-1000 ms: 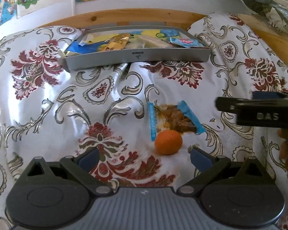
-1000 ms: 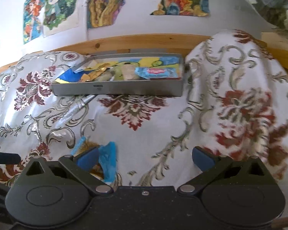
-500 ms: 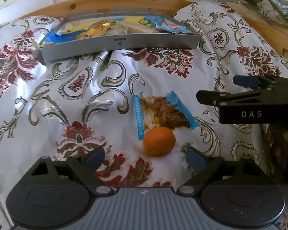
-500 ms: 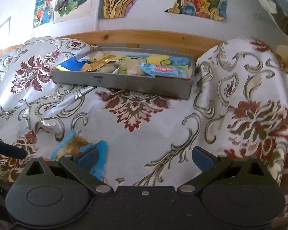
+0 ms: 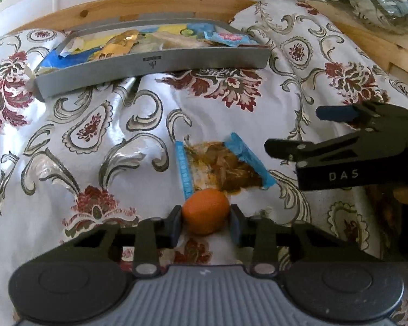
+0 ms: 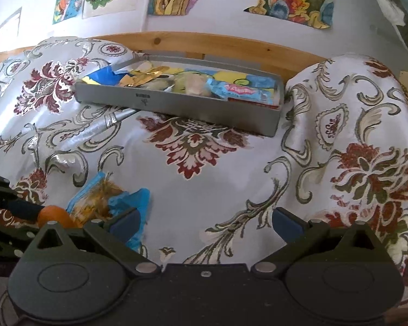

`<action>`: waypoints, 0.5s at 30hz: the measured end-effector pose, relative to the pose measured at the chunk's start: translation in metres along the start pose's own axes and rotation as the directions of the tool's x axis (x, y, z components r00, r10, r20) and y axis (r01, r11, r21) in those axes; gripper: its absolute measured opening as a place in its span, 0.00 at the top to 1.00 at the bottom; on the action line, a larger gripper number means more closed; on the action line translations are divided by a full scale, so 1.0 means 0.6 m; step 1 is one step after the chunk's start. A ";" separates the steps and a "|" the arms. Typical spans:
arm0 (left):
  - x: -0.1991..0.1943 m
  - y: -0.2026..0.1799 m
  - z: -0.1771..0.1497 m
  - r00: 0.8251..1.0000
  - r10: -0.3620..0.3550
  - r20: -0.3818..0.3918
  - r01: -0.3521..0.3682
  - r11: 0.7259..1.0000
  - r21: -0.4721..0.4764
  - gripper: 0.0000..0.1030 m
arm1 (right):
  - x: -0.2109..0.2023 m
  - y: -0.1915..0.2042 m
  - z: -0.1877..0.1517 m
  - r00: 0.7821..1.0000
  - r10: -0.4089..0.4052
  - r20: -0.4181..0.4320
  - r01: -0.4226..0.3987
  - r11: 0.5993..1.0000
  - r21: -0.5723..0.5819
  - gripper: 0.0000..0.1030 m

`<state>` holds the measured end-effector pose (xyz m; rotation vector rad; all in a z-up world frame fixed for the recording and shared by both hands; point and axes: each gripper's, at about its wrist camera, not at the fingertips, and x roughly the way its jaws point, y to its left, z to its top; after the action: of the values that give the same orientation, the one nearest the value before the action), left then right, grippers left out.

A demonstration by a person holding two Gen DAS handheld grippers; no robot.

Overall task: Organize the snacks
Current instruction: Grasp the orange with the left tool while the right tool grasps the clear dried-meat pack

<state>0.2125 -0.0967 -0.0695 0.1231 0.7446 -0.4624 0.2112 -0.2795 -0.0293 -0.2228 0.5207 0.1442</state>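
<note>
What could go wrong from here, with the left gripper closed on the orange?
1. The left gripper pinches the orange, which is round, at its sides only; it may slip or roll out on lifting.
2. The snack packet touches the orange's far side and may be dragged.
3. The tray already looks full; the orange may roll off the packets there.
4. The right gripper, open, hovers close by; paths may cross.

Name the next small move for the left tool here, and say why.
Probably lift. The left tool has its fingers closed on both sides of the orange fruit, which sits on the cloth beside the blue-edged snack packet. The grey tray of snacks lies farther back.
</note>
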 end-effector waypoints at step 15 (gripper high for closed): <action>-0.022 0.096 -0.010 0.995 0.095 0.012 -0.092 0.984 -0.150 0.63 | 0.019 0.050 0.014 0.985 0.172 -0.029 -0.171 0.985 0.035 0.01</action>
<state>0.2259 -0.0389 -0.0678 0.0136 0.7485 -0.3170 0.2192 -0.2479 -0.0333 -0.1488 0.5731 0.3006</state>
